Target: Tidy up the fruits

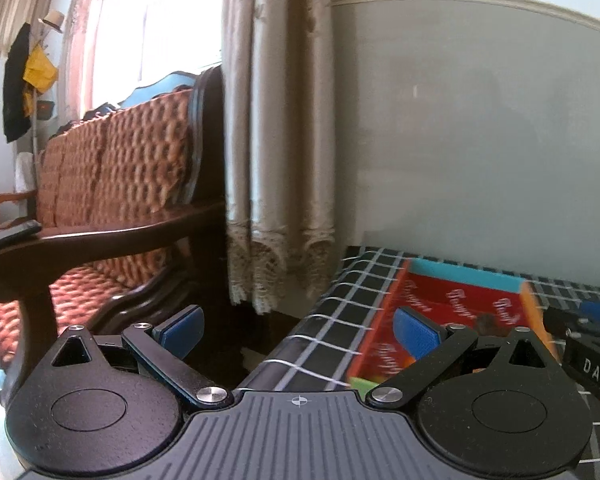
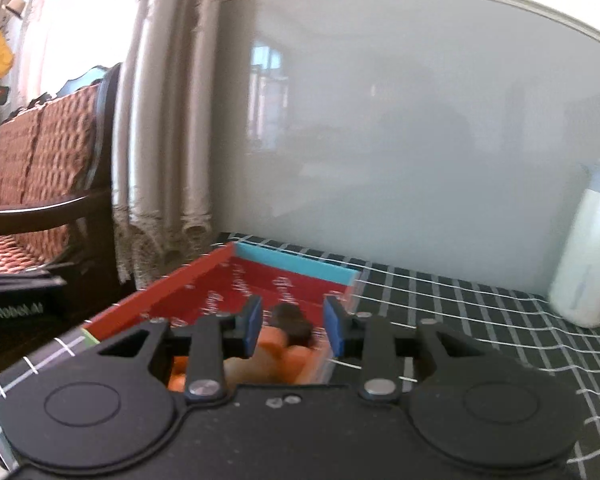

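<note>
Red box (image 2: pixel 236 276) sits at the table's (image 2: pixel 480 320) far left edge, already holding orange fruits (image 2: pixel 296 354) and one dark piece. Right gripper (image 2: pixel 294 326) fingers narrow, empty, above them. Left gripper (image 1: pixel 298 334) fingers wide, empty. Probably near finished; no loose fruit visible.

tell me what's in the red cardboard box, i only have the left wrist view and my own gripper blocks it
Observer: The right wrist view shows blurred orange rounded fruits in the red cardboard box, with one dark brown piece among them.
Operator: is the right gripper holding any
Observer: No. The right gripper hangs over them, jaws a narrow gap apart, nothing pinched.
Operator: anything else on the table
Observer: A white plastic bottle with a grey cap stands on the black checked tablecloth by the wall, right of the box.
</note>
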Action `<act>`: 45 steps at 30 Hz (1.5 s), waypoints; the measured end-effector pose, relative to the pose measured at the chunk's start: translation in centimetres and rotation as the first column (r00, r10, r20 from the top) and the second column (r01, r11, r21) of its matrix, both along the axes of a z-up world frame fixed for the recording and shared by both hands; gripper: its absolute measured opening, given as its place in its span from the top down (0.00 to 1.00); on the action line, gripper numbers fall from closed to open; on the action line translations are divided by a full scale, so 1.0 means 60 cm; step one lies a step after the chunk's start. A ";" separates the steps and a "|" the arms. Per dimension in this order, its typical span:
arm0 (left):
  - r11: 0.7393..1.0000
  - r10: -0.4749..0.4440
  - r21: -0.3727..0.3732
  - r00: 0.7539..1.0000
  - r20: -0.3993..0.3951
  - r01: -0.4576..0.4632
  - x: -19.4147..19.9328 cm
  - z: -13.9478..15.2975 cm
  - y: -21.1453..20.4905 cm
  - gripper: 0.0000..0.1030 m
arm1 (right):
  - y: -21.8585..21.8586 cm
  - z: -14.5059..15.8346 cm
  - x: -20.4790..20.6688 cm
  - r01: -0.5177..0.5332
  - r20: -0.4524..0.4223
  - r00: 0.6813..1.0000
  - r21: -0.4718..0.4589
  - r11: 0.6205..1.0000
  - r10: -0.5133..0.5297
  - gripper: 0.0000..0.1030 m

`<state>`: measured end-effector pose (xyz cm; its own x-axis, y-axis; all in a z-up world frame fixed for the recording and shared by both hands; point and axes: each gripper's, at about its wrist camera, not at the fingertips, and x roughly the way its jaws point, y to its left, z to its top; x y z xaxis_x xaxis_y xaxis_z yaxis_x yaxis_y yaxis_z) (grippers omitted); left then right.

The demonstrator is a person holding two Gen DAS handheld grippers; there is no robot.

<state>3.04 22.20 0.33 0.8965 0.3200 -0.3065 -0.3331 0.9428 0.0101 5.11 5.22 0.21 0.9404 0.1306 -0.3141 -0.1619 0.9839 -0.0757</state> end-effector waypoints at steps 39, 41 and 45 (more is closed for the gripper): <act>0.978 -0.198 0.080 0.979 0.037 0.195 -0.106 -0.006 -0.225 0.00 | -0.227 -0.037 -0.162 0.248 0.075 0.965 0.073 0.966 -0.253 0.00; 0.978 -0.197 0.081 0.980 0.038 0.193 -0.106 -0.005 -0.223 0.00 | -0.226 -0.037 -0.162 0.250 0.074 0.964 0.068 0.966 -0.255 0.00; 0.977 -0.198 0.087 0.979 0.041 0.194 -0.106 -0.006 -0.223 0.00 | -0.226 -0.036 -0.161 0.250 0.074 0.964 0.069 0.966 -0.255 0.00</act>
